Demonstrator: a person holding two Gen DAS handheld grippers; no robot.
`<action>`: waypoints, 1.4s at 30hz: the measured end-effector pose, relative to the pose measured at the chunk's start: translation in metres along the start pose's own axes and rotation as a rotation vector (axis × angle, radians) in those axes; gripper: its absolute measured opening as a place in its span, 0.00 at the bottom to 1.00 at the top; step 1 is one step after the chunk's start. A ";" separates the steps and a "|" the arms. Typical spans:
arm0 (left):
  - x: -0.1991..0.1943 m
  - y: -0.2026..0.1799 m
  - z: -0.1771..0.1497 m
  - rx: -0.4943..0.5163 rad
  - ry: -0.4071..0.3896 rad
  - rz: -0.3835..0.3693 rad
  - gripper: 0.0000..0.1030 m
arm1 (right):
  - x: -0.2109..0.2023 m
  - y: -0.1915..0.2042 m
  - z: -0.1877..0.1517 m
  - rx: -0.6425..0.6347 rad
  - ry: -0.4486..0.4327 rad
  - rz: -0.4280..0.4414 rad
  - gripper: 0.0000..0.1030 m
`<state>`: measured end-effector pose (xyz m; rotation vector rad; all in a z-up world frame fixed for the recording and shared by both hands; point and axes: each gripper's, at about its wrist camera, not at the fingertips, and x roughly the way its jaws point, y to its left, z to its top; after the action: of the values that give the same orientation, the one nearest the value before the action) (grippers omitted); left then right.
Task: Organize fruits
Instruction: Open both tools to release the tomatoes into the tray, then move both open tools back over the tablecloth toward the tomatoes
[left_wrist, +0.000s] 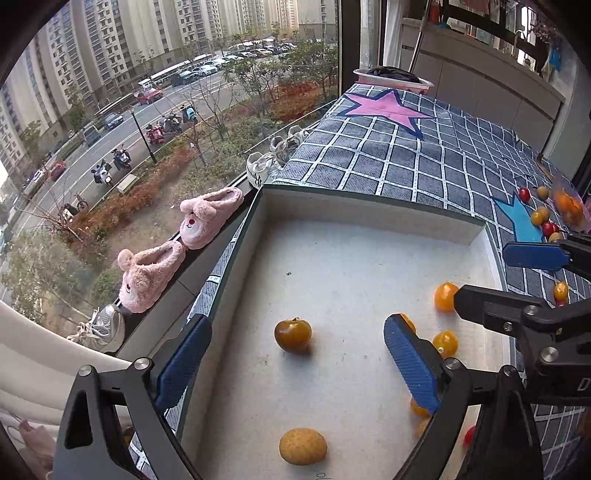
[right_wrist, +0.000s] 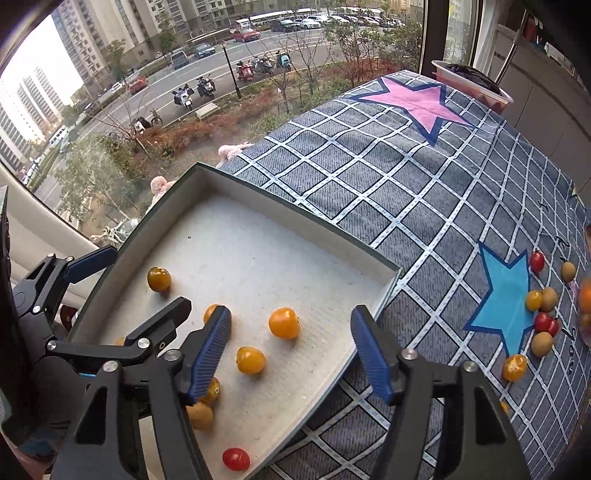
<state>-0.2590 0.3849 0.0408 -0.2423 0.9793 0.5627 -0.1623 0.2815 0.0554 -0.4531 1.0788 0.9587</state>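
A shallow white tray (left_wrist: 369, 210) (right_wrist: 295, 218) lies on the checked cloth and holds several small fruits: orange tomatoes (right_wrist: 283, 323), a darker one (left_wrist: 292, 334), a tan longan (left_wrist: 303, 445) and a red cherry tomato (right_wrist: 235, 459). My left gripper (left_wrist: 295, 350) is open and empty over the tray, its fingers either side of the dark tomato. My right gripper (right_wrist: 291, 343) is open and empty over the tray's right edge; it also shows in the left wrist view (left_wrist: 498, 277). More loose fruits (right_wrist: 543, 321) lie by the blue star (right_wrist: 506, 295).
A window sill with pink slippers (left_wrist: 207, 218) and sneakers (left_wrist: 103, 328) runs along the left. A pink basin (left_wrist: 391, 79) stands at the cloth's far end. A bag of oranges (left_wrist: 569, 206) sits at the far right. A pink star (right_wrist: 417, 99) marks the cloth.
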 end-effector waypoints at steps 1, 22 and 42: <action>-0.004 0.000 0.000 0.000 -0.005 -0.001 0.92 | -0.005 -0.004 -0.001 0.014 -0.007 0.005 0.79; -0.061 -0.113 -0.006 0.230 -0.073 -0.095 0.92 | -0.075 -0.132 -0.110 0.303 -0.031 -0.077 0.79; -0.068 -0.207 -0.085 0.352 -0.014 -0.251 0.92 | -0.056 -0.169 -0.160 0.269 -0.018 -0.134 0.64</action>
<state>-0.2348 0.1520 0.0399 -0.0450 0.9992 0.1572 -0.1147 0.0511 0.0142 -0.2911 1.1279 0.6870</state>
